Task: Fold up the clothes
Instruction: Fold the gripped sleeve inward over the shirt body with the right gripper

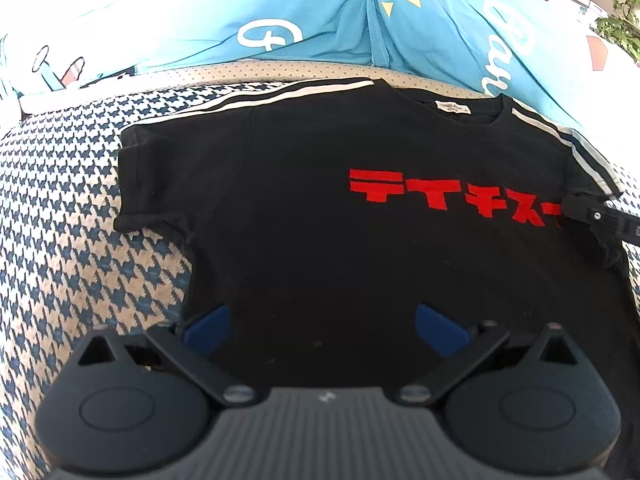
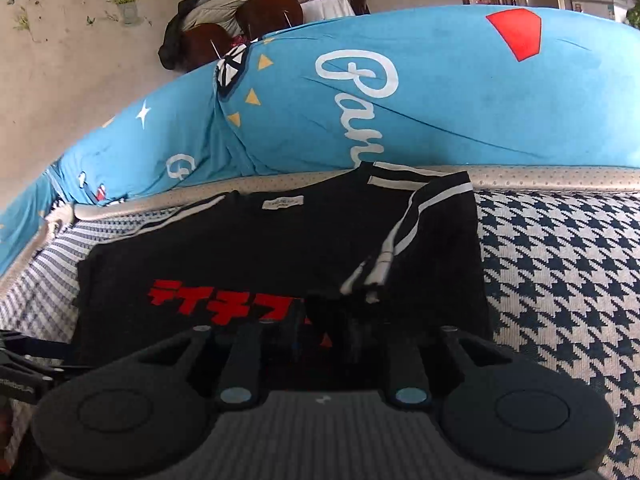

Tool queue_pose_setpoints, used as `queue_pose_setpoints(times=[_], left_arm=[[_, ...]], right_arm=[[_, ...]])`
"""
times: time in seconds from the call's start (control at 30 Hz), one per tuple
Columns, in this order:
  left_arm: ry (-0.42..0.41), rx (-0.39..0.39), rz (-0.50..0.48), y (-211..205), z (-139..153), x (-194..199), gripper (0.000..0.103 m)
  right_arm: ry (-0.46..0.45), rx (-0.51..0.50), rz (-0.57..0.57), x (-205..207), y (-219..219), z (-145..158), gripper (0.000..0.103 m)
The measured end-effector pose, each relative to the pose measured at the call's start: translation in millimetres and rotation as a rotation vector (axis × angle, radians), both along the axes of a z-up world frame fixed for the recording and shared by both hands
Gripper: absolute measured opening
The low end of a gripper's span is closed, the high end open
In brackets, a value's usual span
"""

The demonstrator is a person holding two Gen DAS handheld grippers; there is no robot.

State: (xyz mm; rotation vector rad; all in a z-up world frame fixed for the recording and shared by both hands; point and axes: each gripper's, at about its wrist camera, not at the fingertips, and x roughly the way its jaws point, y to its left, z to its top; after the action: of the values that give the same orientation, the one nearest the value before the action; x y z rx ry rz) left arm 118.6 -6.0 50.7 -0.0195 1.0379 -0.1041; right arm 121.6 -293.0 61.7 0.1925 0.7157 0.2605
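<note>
Broadly, a houndstooth cover (image 1: 72, 208) spans the seat, with a blue cushion (image 2: 420, 92) banked along its far edge, and the black T-shirt (image 1: 280, 208) lies flat on the cover, print side up, collar toward that cushion. Its long axis runs from the collar down to the hem nearest the cameras, so any side fold has to travel across that line. The striped left sleeve (image 1: 168, 152) is spread out to the side, unfolded, while the striped right sleeve (image 2: 404, 240) is already laid inward over the chest, just beside the red lettering (image 2: 224, 300). The left gripper (image 1: 322, 322) hovers over the lower body of the shirt with its blue pads (image 1: 208, 326) spread wide and nothing between them; the unfolded sleeve lies up and to the left of them, which makes this the nearer hand for that side. The right gripper (image 2: 316, 320) sits low over the folded sleeve's end with its jaws narrow, and whether they pinch cloth I cannot tell against the dark fabric.
</note>
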Motion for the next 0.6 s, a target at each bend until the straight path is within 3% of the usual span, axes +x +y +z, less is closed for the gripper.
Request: queue_pose_setpoints(times=[0.1,0.27,0.6], left_arm=[[0.001,0.000,0.002,1,0,0,0.103],[-0.002,0.001,0.000,2,0,-1,0.103],[0.007,0.001,0.006,3,-1,-1,0.103]], right_arm=[[-0.009,0.011,0.013,-4,-5,7,0.036],[-0.023,0.011,0.024,-9,-11,17,0.040],[-0.042,0.063,-0.067,-3,-21,15,0.040]])
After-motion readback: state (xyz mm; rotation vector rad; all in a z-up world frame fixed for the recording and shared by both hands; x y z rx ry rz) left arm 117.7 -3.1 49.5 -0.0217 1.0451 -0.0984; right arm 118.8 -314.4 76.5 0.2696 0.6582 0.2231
